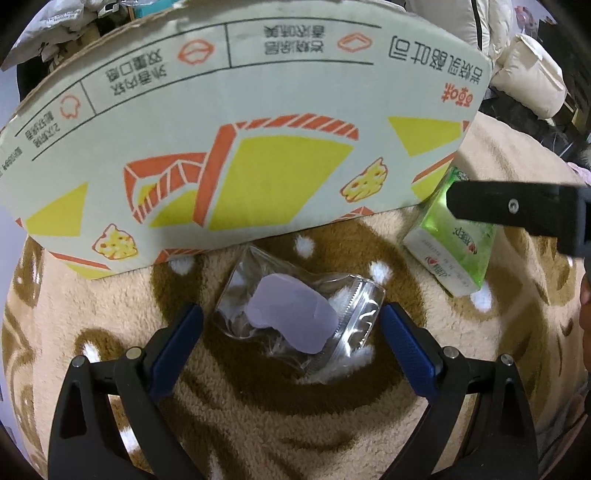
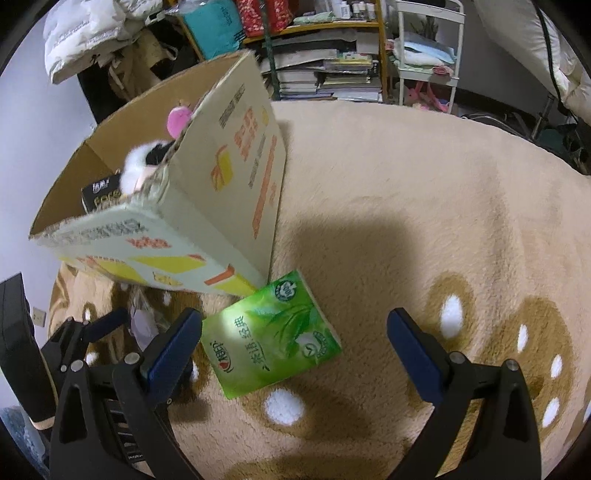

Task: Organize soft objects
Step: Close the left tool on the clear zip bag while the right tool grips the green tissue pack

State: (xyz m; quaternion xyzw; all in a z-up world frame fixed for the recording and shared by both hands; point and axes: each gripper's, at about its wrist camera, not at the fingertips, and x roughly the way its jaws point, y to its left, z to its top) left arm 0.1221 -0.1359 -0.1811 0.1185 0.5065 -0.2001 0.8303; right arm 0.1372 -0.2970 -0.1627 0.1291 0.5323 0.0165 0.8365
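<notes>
A clear plastic bag with a lavender soft piece inside (image 1: pixel 295 314) lies on the tan fleece blanket (image 1: pixel 258 413), just in front of a printed cardboard box (image 1: pixel 236 155). My left gripper (image 1: pixel 291 332) is open, its blue fingers on either side of the bag. A green tissue pack (image 2: pixel 273 336) lies by the box corner; it also shows in the left wrist view (image 1: pixel 454 240). My right gripper (image 2: pixel 295 343) is open over the blanket, its left finger (image 2: pixel 173 347) beside the pack. The box (image 2: pixel 221 192) holds plush toys (image 2: pixel 147 162).
The right gripper's body (image 1: pixel 517 210) reaches in from the right in the left wrist view. The left gripper (image 2: pixel 88 332) shows at the left of the right wrist view. Shelves of books (image 2: pixel 332 74) and white bedding (image 2: pixel 92 33) stand beyond the blanket (image 2: pixel 424 221).
</notes>
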